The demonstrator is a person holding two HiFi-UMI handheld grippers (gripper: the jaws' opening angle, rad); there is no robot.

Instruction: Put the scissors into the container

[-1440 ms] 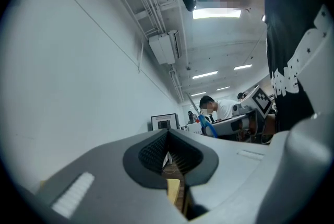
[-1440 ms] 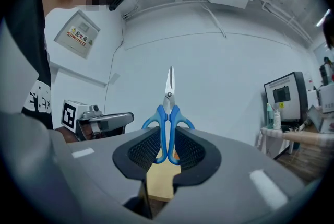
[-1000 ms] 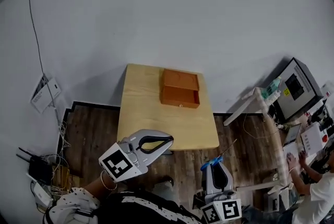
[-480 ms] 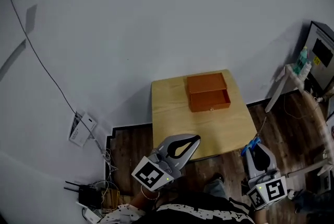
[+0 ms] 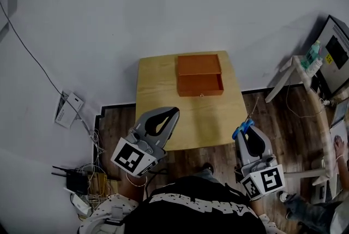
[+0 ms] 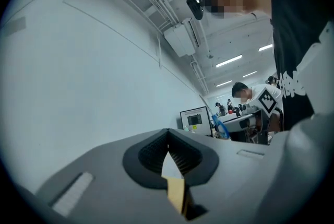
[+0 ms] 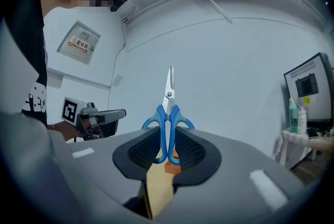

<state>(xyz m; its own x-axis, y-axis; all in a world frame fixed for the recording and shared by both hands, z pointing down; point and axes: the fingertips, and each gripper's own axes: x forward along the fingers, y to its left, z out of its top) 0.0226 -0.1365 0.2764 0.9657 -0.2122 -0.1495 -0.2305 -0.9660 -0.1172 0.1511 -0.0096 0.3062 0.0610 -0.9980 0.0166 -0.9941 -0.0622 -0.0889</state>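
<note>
An orange open-topped container [image 5: 200,87] stands at the far middle of a small wooden table [image 5: 158,85]. My right gripper [image 5: 246,132] hovers off the table's near right corner, shut on blue-handled scissors [image 5: 242,130]. In the right gripper view the scissors [image 7: 168,113] sit upright between the jaws of the right gripper [image 7: 168,131], blades pointing away, with a bit of the container [image 7: 172,165] seen below them. My left gripper [image 5: 173,113] hangs over the table's near left edge. In the left gripper view its jaws [image 6: 167,134] meet with nothing between them.
A white wall runs behind the table. A router and a tangle of cables [image 5: 73,181] lie on the wooden floor at left. A white stand [image 5: 289,77] with bottles and a monitor unit [image 5: 337,47] are at right. Another person's hand [image 5: 337,144] shows at the right edge.
The head view has swung, so the table sits differently in the picture. Both grippers stay by the table's near edge, and the right one still holds the scissors.
</note>
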